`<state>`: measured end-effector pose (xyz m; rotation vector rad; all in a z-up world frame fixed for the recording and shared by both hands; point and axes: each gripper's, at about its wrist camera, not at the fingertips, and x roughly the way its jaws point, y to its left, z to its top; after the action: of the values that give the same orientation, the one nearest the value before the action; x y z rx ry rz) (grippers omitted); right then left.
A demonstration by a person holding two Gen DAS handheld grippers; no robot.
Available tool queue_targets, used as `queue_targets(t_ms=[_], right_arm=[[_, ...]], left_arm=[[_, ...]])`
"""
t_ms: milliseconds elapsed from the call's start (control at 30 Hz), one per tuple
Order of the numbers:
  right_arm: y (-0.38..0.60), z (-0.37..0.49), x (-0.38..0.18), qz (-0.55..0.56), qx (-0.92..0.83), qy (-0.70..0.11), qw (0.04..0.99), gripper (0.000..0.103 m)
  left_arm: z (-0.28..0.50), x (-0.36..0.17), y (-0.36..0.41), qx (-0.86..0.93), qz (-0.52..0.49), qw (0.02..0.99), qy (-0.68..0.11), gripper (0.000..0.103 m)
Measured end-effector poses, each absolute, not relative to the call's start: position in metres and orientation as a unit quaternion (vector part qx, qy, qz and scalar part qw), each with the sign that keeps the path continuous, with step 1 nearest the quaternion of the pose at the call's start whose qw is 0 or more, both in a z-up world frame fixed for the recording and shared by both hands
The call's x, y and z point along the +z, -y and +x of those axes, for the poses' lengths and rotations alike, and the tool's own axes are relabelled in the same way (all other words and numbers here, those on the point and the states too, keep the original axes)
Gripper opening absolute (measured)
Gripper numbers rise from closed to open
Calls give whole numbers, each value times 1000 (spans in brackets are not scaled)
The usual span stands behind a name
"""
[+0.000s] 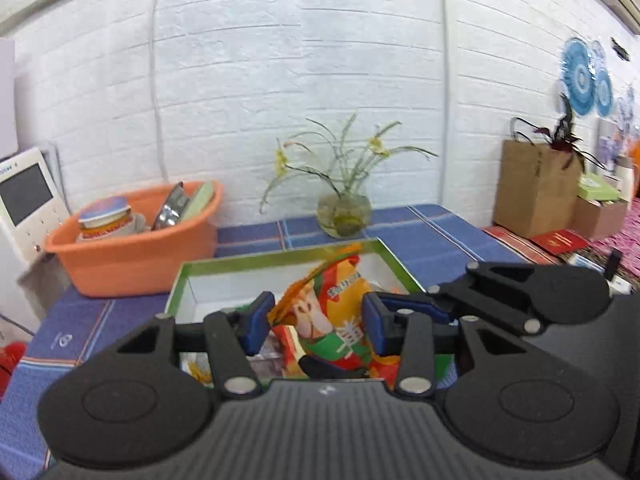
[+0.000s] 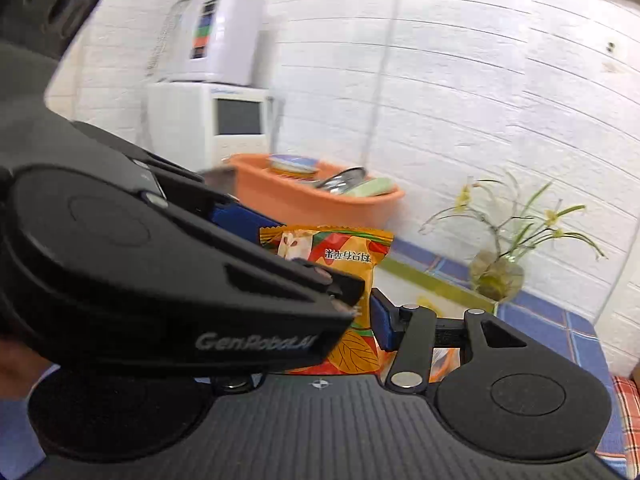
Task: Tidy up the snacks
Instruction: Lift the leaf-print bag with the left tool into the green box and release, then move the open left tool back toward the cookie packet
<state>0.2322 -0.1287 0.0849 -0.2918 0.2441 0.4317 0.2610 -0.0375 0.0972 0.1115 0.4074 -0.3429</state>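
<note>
The left tongs (image 1: 316,322) pinch a snack packet (image 1: 320,316) over the box (image 1: 280,258). The right tongs (image 2: 360,320) stand spread around it, only one pad showing. More packets lie in the box; sorting seems midway on the tabletop (image 1: 420,224).

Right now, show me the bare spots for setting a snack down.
Bare cloth between the orange basin and the vase, and right of the vase toward the paper bag. The box's back-left floor is bare; its front is crowded with snacks.
</note>
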Motion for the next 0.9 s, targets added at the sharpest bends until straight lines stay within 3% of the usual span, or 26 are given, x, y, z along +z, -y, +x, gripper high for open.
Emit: queue_targets(t_ms=[233,267,333,367,667,767,800,900], right_arm=[[127,272,67,-109,185,-138,967,87],[126,277,65,-107,183,-138,968,88],[127,291,59,-98,183,-142,968,94],[127,297,57,-96,182,-153,967,103],[155,268,70,-52,147,-155,976,103],[176,242,81,5,153,-150,977,103],[182,233,83,21,160,-147,976,103],[196,212,82,48,182,-148,971,103]], left_arm=[[313,76,39,-148,49,966,-204,49],[319,73,39,-142,49,968,-201,51],[328,68,39,-116,50,973,-193,68],[331,67,37,-103,51,976,-187,68],[310,61,-4,-49,24,982,-178,76],[293,56,-21,-48,-4,980,-191,88],[288,53,-25,-52,-4,979,-195,99],[273,40,-30,-64,2,976,-206,103]])
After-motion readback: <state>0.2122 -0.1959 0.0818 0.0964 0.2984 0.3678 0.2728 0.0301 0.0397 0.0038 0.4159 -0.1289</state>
